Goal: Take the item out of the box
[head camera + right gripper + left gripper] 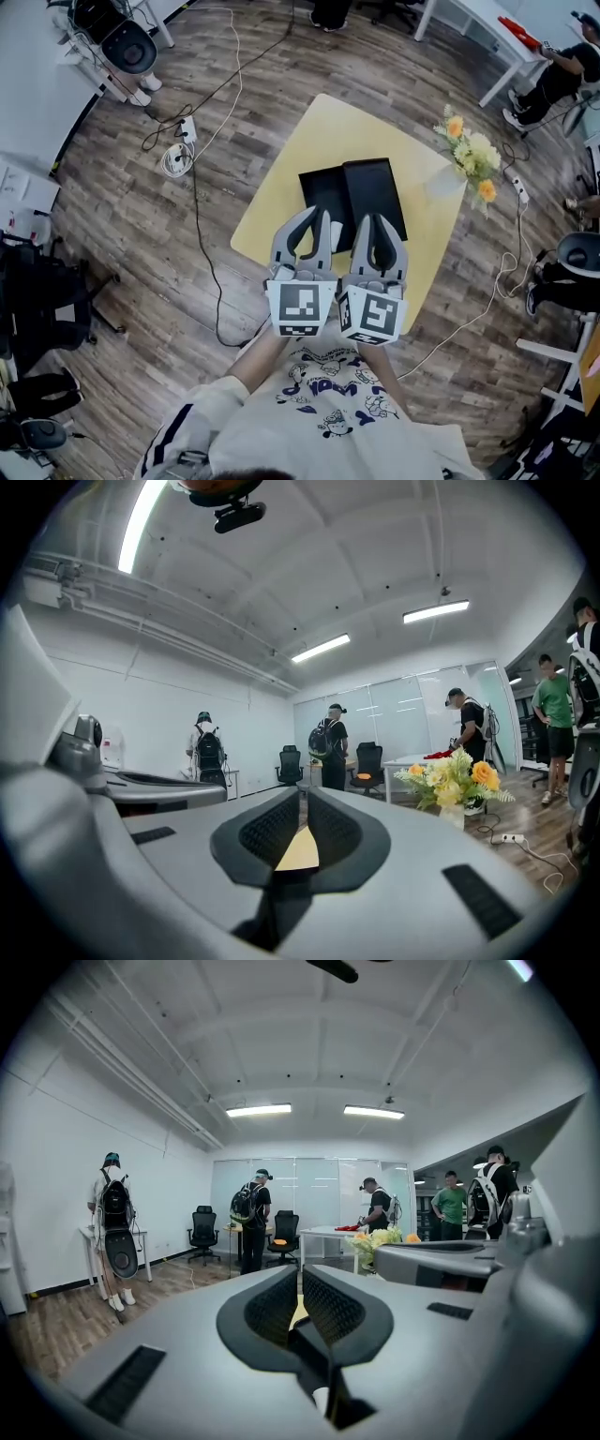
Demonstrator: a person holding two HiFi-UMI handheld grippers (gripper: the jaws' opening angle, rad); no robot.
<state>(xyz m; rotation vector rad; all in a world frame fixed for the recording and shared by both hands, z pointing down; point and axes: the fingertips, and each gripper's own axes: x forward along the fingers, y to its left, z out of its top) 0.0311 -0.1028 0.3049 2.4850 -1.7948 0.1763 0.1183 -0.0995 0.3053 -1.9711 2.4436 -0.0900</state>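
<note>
**Above the Near Worktop Edge: Both Claws Clenched, Box Not Yet Reached**

Over the near edge of the yellow worktop [281, 211], I held the left claw [320, 216] and the right claw [372, 218] side by side, each clenched on nothing. The black box [352, 195] lay flat mid-worktop, just ahead of both tips. It showed as two dark panels side by side, and the item inside could not be made out.

I judged the box rigid, smooth-faced and probably light, so liable to slide. One claw should steady a wall of the box while the other takes the item by a firm rim.

The box sat inside every worktop edge. Free room lay to the left. The vase of flowers [467, 159] at the right corner limited swing on that side.
</note>
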